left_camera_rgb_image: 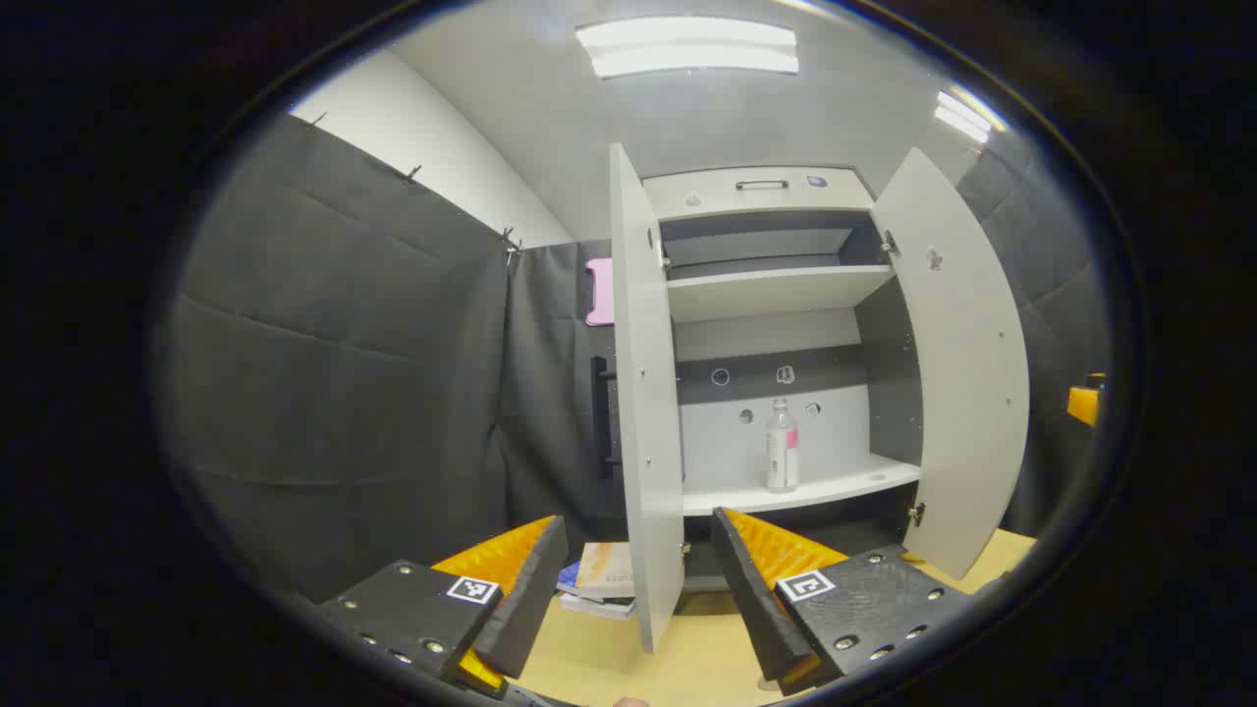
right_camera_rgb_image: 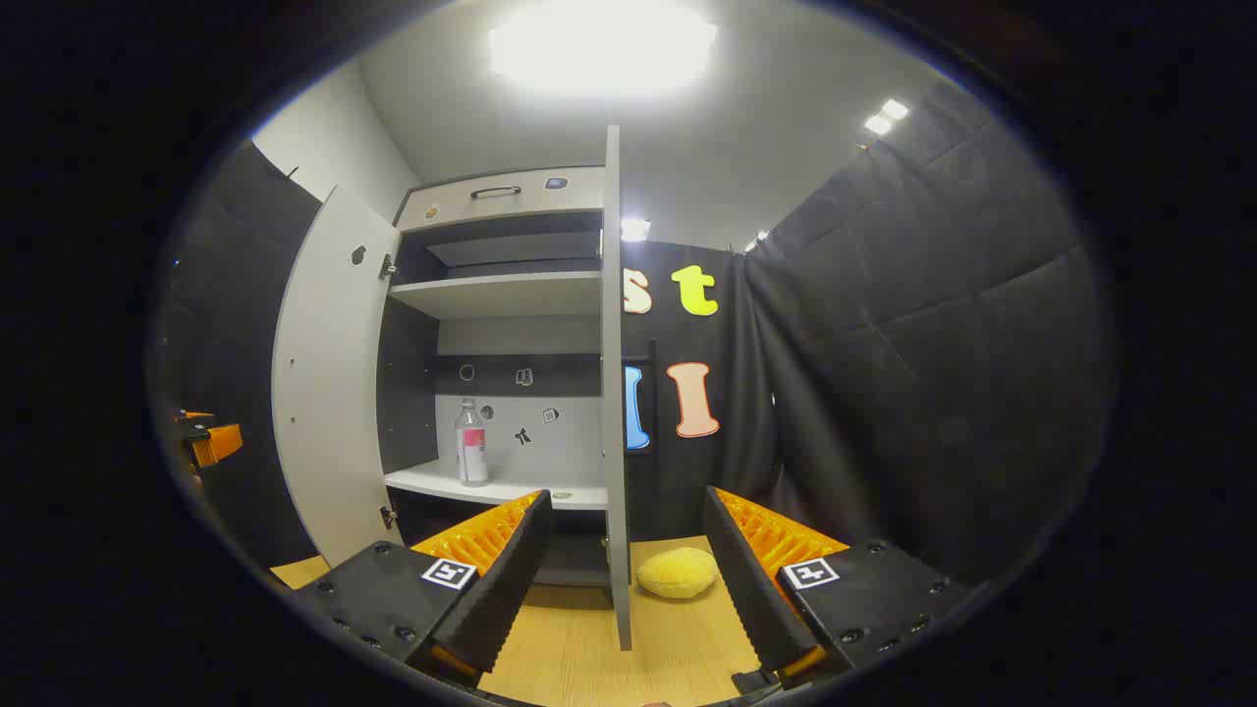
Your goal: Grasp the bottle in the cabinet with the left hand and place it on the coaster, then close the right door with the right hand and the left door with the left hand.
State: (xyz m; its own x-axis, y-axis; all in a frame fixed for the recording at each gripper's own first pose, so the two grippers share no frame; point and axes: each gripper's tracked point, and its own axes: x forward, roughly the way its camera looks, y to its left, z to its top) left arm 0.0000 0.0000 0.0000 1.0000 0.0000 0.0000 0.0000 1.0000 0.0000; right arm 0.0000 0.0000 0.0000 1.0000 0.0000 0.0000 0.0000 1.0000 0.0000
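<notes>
A clear bottle (left_camera_rgb_image: 782,447) with a pink-and-white label stands upright on the lower shelf (left_camera_rgb_image: 835,488) of the white cabinet, and the right gripper view shows the bottle (right_camera_rgb_image: 471,444) too. Both doors are swung open. In the left gripper view the left door (left_camera_rgb_image: 643,412) is edge-on straight ahead and the right door (left_camera_rgb_image: 967,373) is spread wide. My left gripper (left_camera_rgb_image: 640,520) is open, short of the cabinet, nothing between its fingers. My right gripper (right_camera_rgb_image: 626,494) is open too, facing the edge of the right door (right_camera_rgb_image: 613,393), with the left door (right_camera_rgb_image: 329,383) to its left.
The cabinet stands on a light wooden table (left_camera_rgb_image: 687,658). A small stack of books (left_camera_rgb_image: 604,579) lies left of the left door. A yellow soft lump (right_camera_rgb_image: 676,572) lies on the table right of the right door. The upper shelf (left_camera_rgb_image: 776,290) is bare.
</notes>
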